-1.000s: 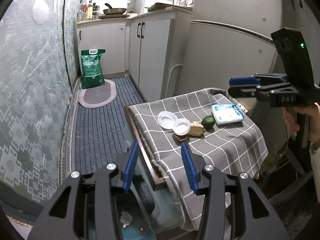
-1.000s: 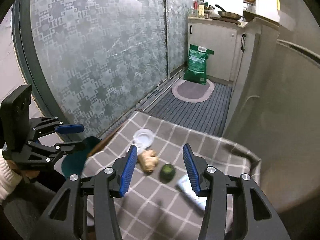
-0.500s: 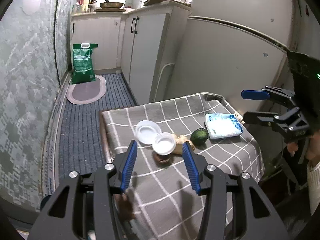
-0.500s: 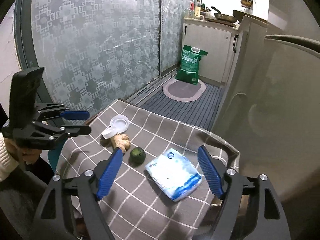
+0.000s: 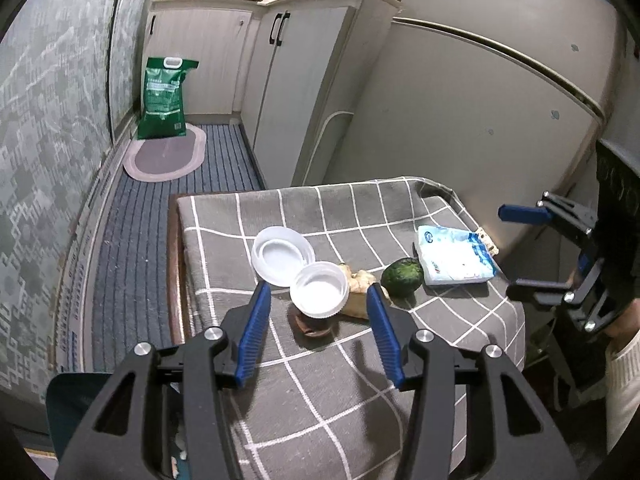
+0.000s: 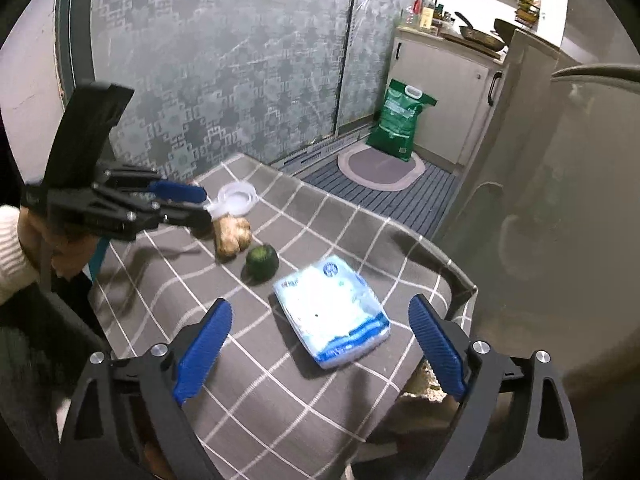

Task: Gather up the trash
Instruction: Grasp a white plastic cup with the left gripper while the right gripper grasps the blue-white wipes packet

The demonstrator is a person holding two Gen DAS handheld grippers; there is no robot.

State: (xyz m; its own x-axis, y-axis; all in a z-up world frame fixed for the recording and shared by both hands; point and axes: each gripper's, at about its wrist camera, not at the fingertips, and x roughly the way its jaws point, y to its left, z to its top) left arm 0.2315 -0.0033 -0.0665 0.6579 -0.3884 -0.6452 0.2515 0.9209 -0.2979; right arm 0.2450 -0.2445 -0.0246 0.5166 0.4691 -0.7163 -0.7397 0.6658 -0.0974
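Note:
On the grey checked tablecloth [image 5: 320, 392] lie two white plastic lids [image 5: 319, 294], one overlapping a brown scrap [image 5: 310, 325]. Beside them are a ginger piece [image 5: 360, 294], a round green fruit [image 5: 401, 277] and a blue-and-white tissue pack [image 6: 334, 312]. My left gripper [image 5: 318, 332] hovers just short of the nearer lid, open, pads touching nothing. My right gripper [image 6: 320, 344] hangs over the tissue pack with its jaws opening wide, and the pack lies below and between them, untouched. Each gripper shows in the other's view: the right gripper [image 5: 524, 254] and the left gripper [image 6: 180, 202].
A teal bin [image 5: 72, 408] stands low beside the table's near left corner. A pale fridge [image 5: 460, 120] rises right behind the table. A striped floor mat, an oval rug [image 5: 166, 156] and a green sack [image 5: 164, 100] lie toward the kitchen cabinets. A patterned glass door [image 6: 240, 80] runs along the side.
Both grippers have come in and down over the table. The left view has left the bin at the table's edge for the lids. The right jaws have spread much wider.

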